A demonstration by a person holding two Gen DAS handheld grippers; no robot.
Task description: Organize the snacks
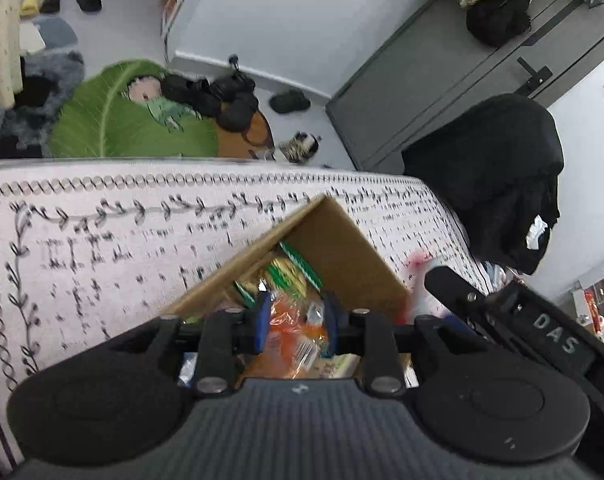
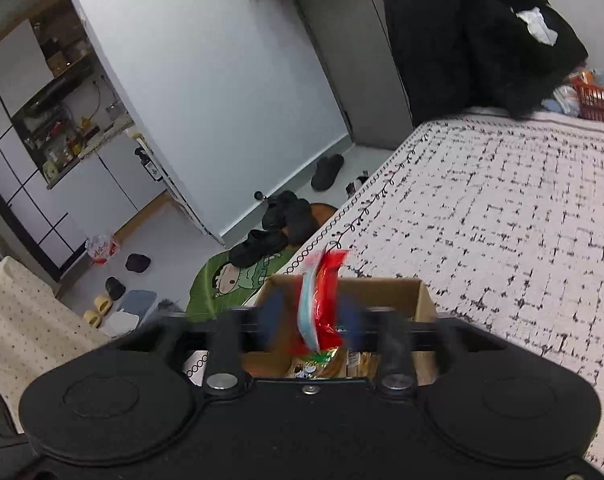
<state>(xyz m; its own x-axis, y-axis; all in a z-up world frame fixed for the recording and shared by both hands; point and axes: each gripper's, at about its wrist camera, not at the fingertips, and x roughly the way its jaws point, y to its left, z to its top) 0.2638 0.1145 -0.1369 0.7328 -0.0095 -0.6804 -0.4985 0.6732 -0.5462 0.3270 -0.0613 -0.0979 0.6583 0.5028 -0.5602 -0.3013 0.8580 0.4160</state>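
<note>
One cardboard box [image 1: 342,240] is sitting open on the bed's patterned white bedspread [image 1: 102,248], near the bed's edge, and it is holding a loose pile of snack packets [image 1: 290,276] in green, gold and orange wrappers; how many there are cannot be counted through the blur. The left gripper [image 1: 296,320] is hanging over the box's opening with its two blue fingers [image 1: 262,320] standing close either side of one orange packet [image 1: 290,332]; whether the pads are pressing on it or merely flanking it cannot be told from the left wrist view. The right gripper [image 2: 314,312] is hovering over the same box [image 2: 382,292] with its fingers spread wide and blurred, and one red and pale blue packet [image 2: 320,300] is hanging loose between them above the opening, the pads not pinching it. More wrapped snacks [image 2: 322,362] are lying in the box underneath it. Beyond the bed, one green leaf-shaped rug [image 1: 114,120] is lying on the floor with several black shoes [image 1: 222,96] scattered beside it, one dark coat [image 2: 474,36] is hanging at the bed's far corner, and one red basket [image 2: 600,100] is resting past it.
</note>
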